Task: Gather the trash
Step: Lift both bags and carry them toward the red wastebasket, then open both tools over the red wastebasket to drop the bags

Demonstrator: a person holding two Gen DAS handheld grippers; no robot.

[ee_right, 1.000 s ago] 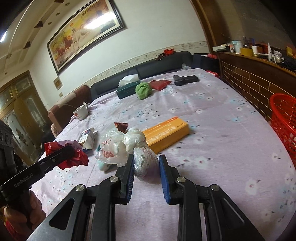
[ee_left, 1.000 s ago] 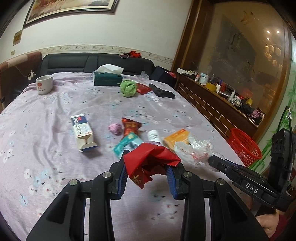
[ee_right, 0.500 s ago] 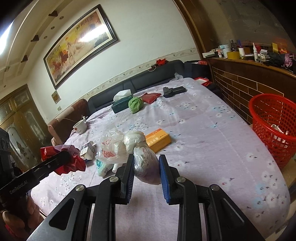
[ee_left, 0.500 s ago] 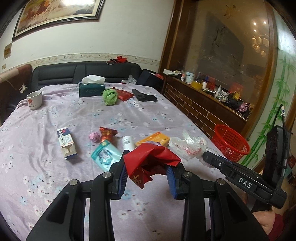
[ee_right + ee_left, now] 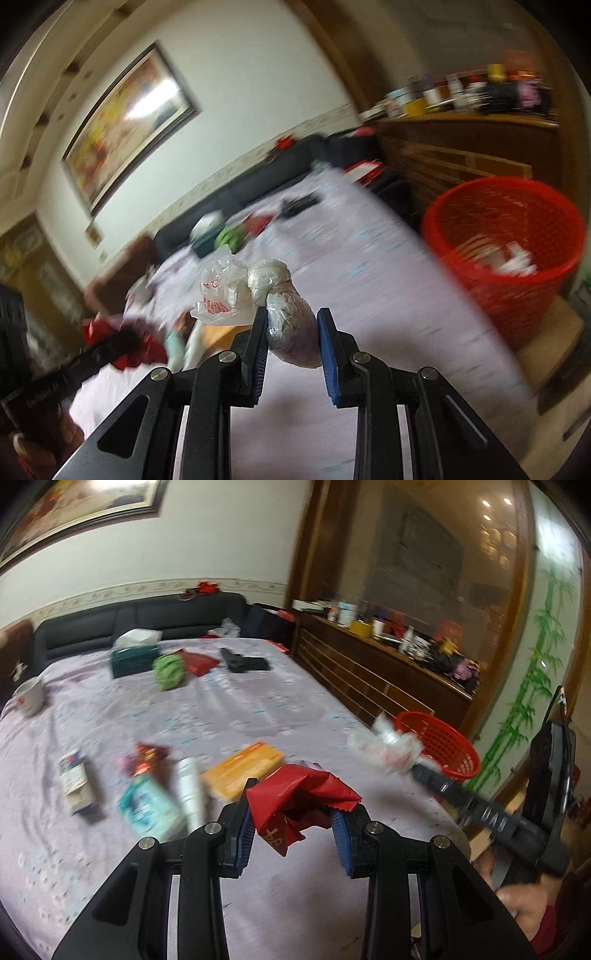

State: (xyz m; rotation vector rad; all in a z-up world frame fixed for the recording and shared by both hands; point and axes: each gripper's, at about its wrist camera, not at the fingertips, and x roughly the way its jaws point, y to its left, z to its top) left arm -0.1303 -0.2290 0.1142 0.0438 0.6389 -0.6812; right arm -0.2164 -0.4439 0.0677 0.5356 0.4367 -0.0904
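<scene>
My left gripper [image 5: 293, 812] is shut on a crumpled red wrapper [image 5: 299, 797], held above the near edge of the purple-clothed table [image 5: 229, 709]. My right gripper [image 5: 290, 325] is shut on a bunched clear plastic bag [image 5: 258, 291] with red print. In the left wrist view that bag [image 5: 388, 747] hangs just in front of the red mesh basket [image 5: 443, 746], and the right gripper [image 5: 421, 770] reaches toward it. The basket [image 5: 506, 254] stands on the floor right of the table and holds some white scraps. An orange box [image 5: 245, 770], a white tube [image 5: 190, 790] and several packets lie on the table.
A green tissue box [image 5: 135, 657], a green wad [image 5: 168, 670], a red pouch [image 5: 197, 662], a black object [image 5: 245, 662] and a white cup [image 5: 29, 698] sit at the table's far end. A wooden sideboard [image 5: 388, 672] with clutter runs along the right wall. A hand [image 5: 528, 904] holds the right gripper.
Both grippers have swung right toward the red basket, carrying their loads. The right gripper has tilted, and the basket now looms large in its view.
</scene>
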